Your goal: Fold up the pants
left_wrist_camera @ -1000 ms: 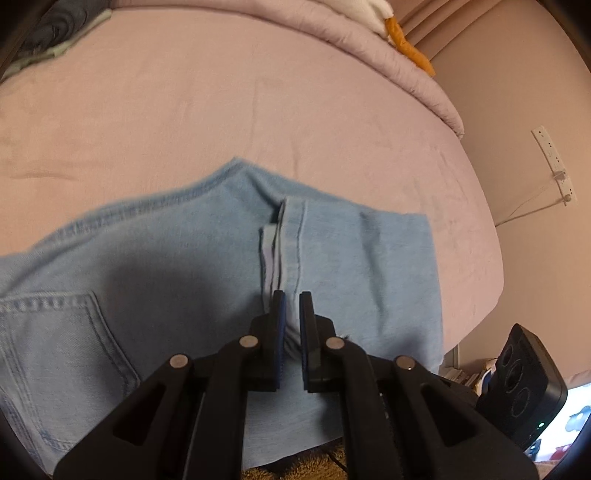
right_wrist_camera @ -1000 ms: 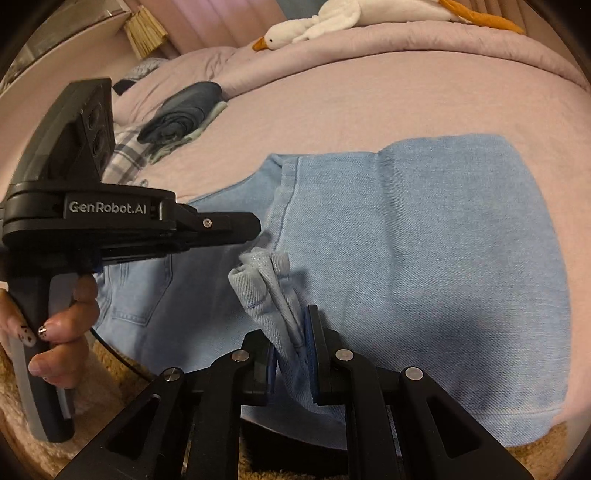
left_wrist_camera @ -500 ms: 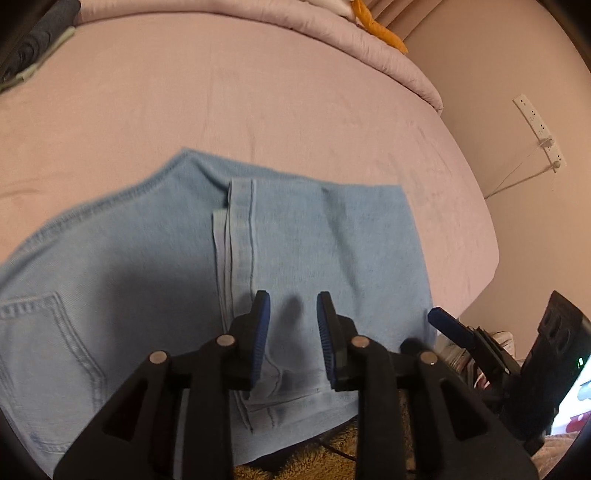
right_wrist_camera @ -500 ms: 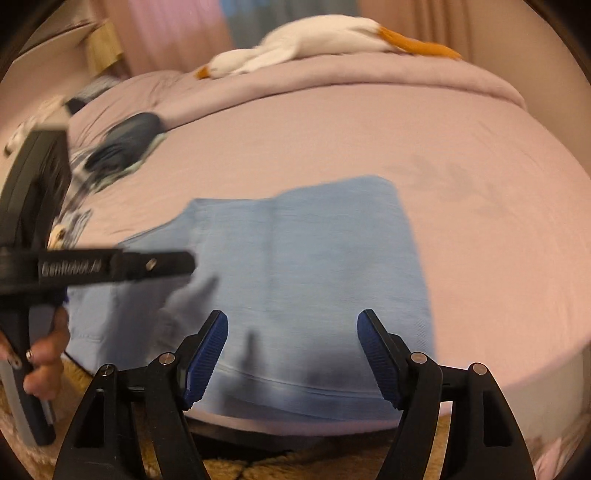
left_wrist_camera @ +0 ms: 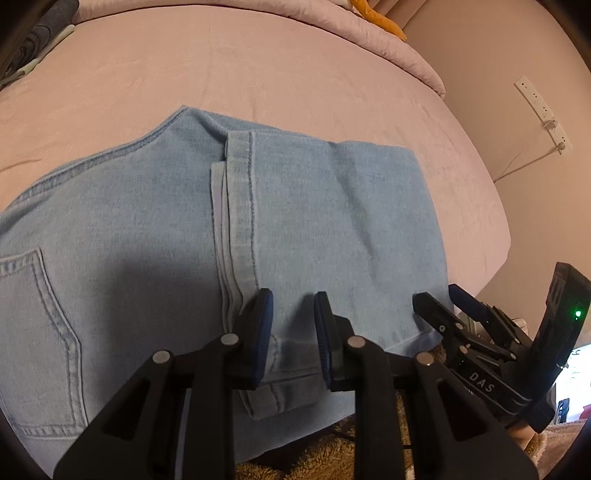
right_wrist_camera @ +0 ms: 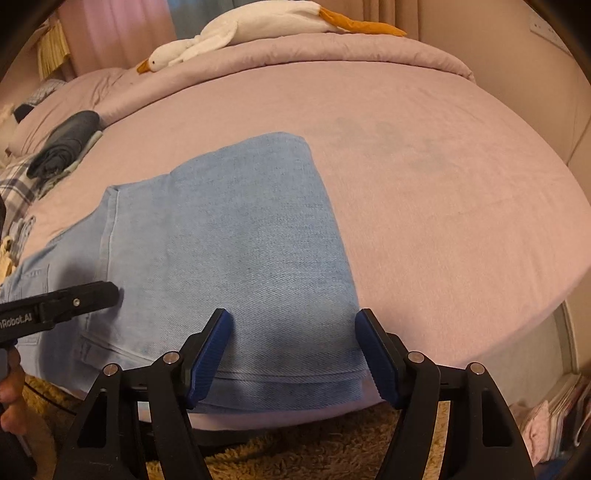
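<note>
Hidden: where the pants (left_wrist_camera: 155, 236) run past the left edge of the left wrist view, the waistband is cut off, and only one back pocket (left_wrist_camera: 40, 332) is seen.
Left gripper (left_wrist_camera: 293, 332): held low over the near hem, fingers slightly apart, nothing clamped.
Right gripper (right_wrist_camera: 293, 354): poised at the near edge of the fold, blue-padded fingers (right_wrist_camera: 208, 354) spread wide, nothing held.
Pants: light blue denim, folded over and laid flat on the bed (right_wrist_camera: 443, 192), near its front edge.
Bed: covered in a soft pink sheet.
Beyond: a white plush goose (right_wrist_camera: 236, 33) is lying on the quilt.
</note>
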`<state>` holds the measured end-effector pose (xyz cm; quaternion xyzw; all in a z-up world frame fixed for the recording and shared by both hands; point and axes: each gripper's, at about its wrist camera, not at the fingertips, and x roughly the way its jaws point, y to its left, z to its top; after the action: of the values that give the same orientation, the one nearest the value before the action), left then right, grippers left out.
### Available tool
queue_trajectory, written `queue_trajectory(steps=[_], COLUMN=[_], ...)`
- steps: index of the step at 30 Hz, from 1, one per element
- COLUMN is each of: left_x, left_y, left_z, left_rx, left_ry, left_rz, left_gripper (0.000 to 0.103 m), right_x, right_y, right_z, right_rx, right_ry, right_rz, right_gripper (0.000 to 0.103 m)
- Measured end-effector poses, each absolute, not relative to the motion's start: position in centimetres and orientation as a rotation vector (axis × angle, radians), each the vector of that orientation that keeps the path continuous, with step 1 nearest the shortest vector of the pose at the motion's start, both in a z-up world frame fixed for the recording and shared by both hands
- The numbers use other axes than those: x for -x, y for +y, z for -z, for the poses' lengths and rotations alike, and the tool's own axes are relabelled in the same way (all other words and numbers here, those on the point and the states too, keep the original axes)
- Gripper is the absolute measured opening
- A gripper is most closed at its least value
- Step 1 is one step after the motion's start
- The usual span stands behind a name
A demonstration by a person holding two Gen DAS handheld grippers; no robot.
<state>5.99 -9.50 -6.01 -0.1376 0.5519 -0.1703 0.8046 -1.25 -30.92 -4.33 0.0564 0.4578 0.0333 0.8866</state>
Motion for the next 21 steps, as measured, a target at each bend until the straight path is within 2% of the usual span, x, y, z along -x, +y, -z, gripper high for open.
queue_trajectory(steps=[10, 15, 17, 21], left_x=[-4.6, -3.9, -3.8, -3.2], left_y=[-9.7, -9.4, -9.4, -9.5], left_z=[5.8, 5.6, 5.5, 5.4], left_rx=[0.274, 0.276, 0.273, 0.252], left_ry=[1.162, 1.154, 1.151, 1.141], left_rz=[0.347, 0.325, 0.317, 0.302], left_gripper=[0.021, 0.021, 0.021, 0.021], right_x=[1.3, -0.2, -1.3, -4.1], right_y=[-31.0, -31.8, -31.7, -30.6], right_z=[4.1, 1.9, 1.1, 1.3], right_rx=[-0.116, -0.136, -0.137, -0.117], right_ry=[0.970, 0.910, 0.883, 0.891], right_rz=[-0.057, -0.036, -0.042, -0.037], right_gripper=[0.071, 0.070, 0.066, 0.046])
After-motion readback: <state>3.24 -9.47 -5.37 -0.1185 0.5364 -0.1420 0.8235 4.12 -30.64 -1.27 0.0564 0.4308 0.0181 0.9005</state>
